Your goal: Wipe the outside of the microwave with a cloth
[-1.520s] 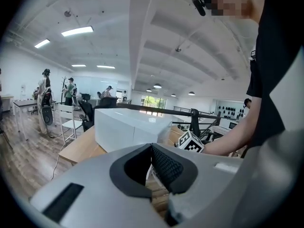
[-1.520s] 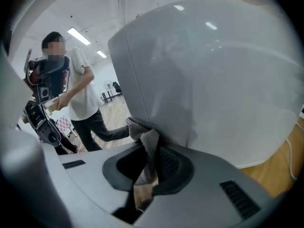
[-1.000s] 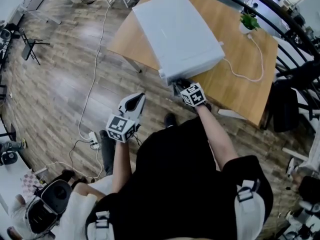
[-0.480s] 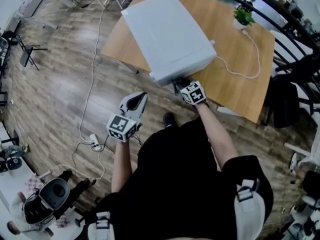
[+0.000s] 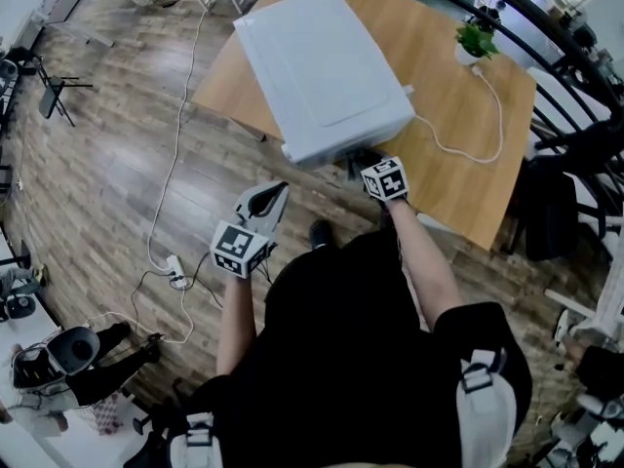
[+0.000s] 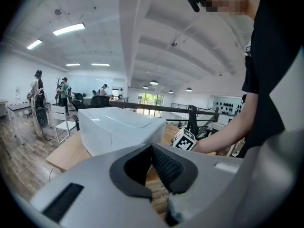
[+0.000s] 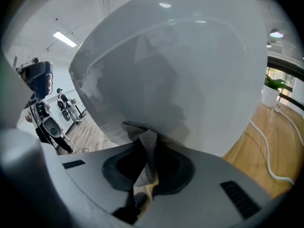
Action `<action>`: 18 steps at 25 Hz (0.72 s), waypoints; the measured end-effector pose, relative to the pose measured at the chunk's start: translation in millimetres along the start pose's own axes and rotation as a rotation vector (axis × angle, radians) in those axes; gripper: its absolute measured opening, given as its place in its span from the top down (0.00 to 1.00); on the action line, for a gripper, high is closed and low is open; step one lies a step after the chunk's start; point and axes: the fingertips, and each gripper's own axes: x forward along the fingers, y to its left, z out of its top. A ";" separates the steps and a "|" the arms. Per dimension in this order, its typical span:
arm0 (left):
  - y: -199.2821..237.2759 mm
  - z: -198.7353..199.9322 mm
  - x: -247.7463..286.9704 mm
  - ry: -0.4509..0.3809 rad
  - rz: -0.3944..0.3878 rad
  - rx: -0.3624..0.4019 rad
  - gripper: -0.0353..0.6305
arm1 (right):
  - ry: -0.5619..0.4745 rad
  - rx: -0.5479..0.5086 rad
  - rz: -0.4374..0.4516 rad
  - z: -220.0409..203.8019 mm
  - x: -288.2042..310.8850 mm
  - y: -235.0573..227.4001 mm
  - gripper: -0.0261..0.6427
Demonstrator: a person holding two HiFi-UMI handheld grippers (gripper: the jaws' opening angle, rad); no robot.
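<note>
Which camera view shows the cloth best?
The right gripper view: the grey cloth sits clamped in the right gripper, pressed against the microwave. In the head view it cannot be made out beside that gripper. The left gripper view shows none of it.

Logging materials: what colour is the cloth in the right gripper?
Grey, with a knit-like weave; the cloth shows best in the right gripper view.

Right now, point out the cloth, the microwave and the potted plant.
cloth (image 7: 146, 157), right gripper view, grey fold between the jaws.
microwave (image 5: 322, 61), head view, its white top panel.
potted plant (image 5: 478, 39), head view, its green leaves.
</note>
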 end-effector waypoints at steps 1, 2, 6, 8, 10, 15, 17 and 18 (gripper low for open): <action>-0.3 1.5 1.7 -0.004 0.004 -0.003 0.94 | 0.001 0.006 -0.004 -1.3 -1.2 -5.0 0.91; -0.9 2.6 3.7 -0.007 0.006 -0.004 0.94 | 0.000 0.010 -0.009 -2.0 -2.5 -10.1 0.91; -4.5 5.1 12.8 -0.012 0.016 -0.007 0.94 | -0.001 0.012 -0.021 -1.5 -9.6 -29.7 0.91; -6.6 5.5 16.2 -0.012 0.023 -0.011 0.94 | 0.004 0.010 -0.024 -1.8 -13.5 -39.1 0.91; -7.7 5.9 19.2 -0.011 0.033 -0.014 0.94 | 0.011 0.005 -0.030 -3.2 -16.5 -49.9 0.91; -5.4 9.9 24.8 -0.020 0.070 -0.031 0.94 | 0.033 0.006 -0.037 -7.7 -20.0 -73.6 0.91; -4.8 11.3 26.8 -0.024 0.086 -0.038 0.94 | 0.034 0.013 -0.038 -9.8 -21.5 -81.8 0.91; -4.2 12.0 27.6 -0.027 0.094 -0.042 0.94 | 0.033 0.021 -0.042 -11.2 -22.7 -86.7 0.91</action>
